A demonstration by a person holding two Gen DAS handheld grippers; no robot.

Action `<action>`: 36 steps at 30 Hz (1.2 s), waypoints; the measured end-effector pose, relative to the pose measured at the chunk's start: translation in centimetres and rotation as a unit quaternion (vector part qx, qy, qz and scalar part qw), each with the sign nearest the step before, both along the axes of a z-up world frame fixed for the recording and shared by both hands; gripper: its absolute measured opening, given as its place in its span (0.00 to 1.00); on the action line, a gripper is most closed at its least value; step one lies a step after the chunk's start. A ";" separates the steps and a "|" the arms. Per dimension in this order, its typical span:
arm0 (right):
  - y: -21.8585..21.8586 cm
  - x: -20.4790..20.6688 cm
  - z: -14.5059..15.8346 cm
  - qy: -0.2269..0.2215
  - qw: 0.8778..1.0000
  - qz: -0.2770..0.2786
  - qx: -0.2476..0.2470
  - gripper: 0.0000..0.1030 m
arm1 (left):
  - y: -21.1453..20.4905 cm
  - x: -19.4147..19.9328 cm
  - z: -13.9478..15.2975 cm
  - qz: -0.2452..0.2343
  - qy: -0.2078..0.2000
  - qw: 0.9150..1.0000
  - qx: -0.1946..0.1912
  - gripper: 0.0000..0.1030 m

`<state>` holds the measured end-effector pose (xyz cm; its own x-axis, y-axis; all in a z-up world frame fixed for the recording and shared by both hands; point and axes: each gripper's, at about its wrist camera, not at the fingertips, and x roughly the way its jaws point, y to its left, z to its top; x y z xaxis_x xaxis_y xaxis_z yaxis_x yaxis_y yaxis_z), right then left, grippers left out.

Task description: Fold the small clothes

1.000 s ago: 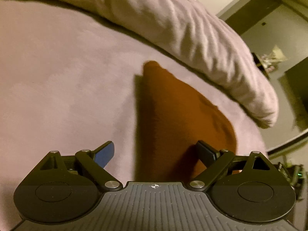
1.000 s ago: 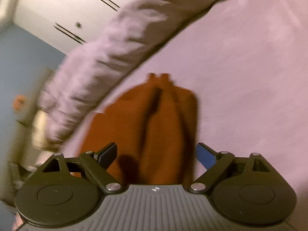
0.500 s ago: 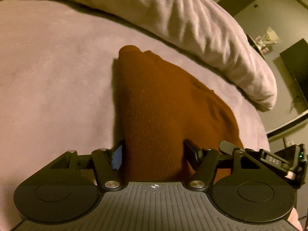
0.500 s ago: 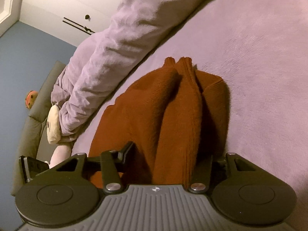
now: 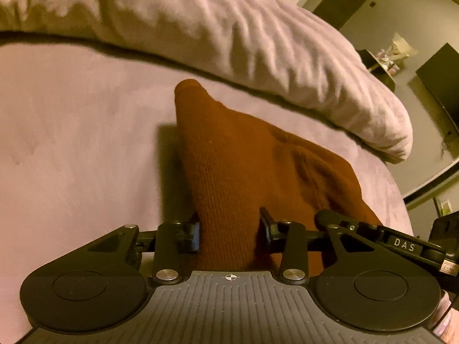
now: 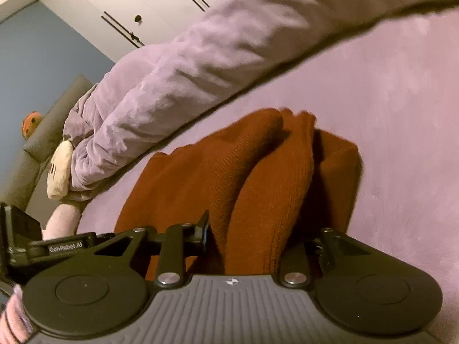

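A rust-brown knitted garment [image 5: 238, 166] lies on the mauve bed cover [image 5: 71, 129], with its near edge pulled up into a tented ridge. My left gripper [image 5: 229, 230] has its jaws closing, and a fold of that edge is pinched between its pads. In the right wrist view the same garment [image 6: 200, 177] rises in bunched folds. My right gripper [image 6: 246, 238] is closing on a thick fold, which hides its right finger. The two grippers hold the near edge side by side. The right gripper's body shows at the left wrist view's right edge.
A rumpled mauve duvet [image 5: 229, 28] runs along the far side of the bed, close behind the garment. Soft toys [image 6: 58, 172] lie at the duvet's end by a grey sofa. A dark screen [image 5: 441, 86] hangs on the wall beyond the bed's edge.
Both pairs of jaws went from wide open to pinched on the garment's near edge. The fabric has risen off the bed into folds, and the two grippers have drawn closer together.
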<state>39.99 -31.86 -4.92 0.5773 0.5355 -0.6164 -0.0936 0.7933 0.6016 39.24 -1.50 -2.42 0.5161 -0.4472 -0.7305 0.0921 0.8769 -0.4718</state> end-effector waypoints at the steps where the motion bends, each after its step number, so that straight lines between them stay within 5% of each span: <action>1: 0.2 -0.2 0.6 -0.005 1.000 0.000 -0.001 0.27 | 0.1 -0.2 0.5 0.000 -0.001 1.000 0.000 0.36; 9: 2.2 -1.6 4.4 -0.030 0.999 0.016 0.004 0.25 | 1.8 -2.1 2.8 0.006 0.004 1.000 0.007 0.27; 13: 4.4 -2.0 5.5 -0.035 0.998 0.027 -0.035 0.25 | 2.1 -2.5 1.9 0.013 0.011 1.000 0.020 0.29; 18: 3.8 -2.0 4.9 -0.026 0.998 0.012 -0.053 0.25 | 3.4 -3.2 0.5 0.023 0.009 1.000 0.004 0.45; 20: 3.3 -1.8 4.3 -0.021 0.998 0.008 -0.058 0.25 | 3.4 -3.2 -0.2 0.021 0.014 1.000 0.003 0.61; 25: 2.5 -1.0 2.5 -0.007 0.998 0.005 -0.065 0.27 | 3.0 -2.5 -2.2 0.011 0.042 0.999 -0.033 0.73; 31: 0.2 -0.4 0.0 0.030 0.999 0.004 -0.027 0.56 | 1.9 -1.6 -4.6 -0.001 0.064 0.995 -0.079 0.77; 36: 0.9 0.0 -1.5 0.047 0.998 0.032 -0.027 0.70 | 1.6 -1.6 -5.1 0.003 0.056 0.994 -0.091 0.57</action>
<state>39.94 -30.97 -6.44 0.4816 0.5340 -0.6949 -0.0908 0.8190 0.5665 37.65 0.06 -7.50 0.4394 -0.5742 -0.6908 0.0258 0.7767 -0.6293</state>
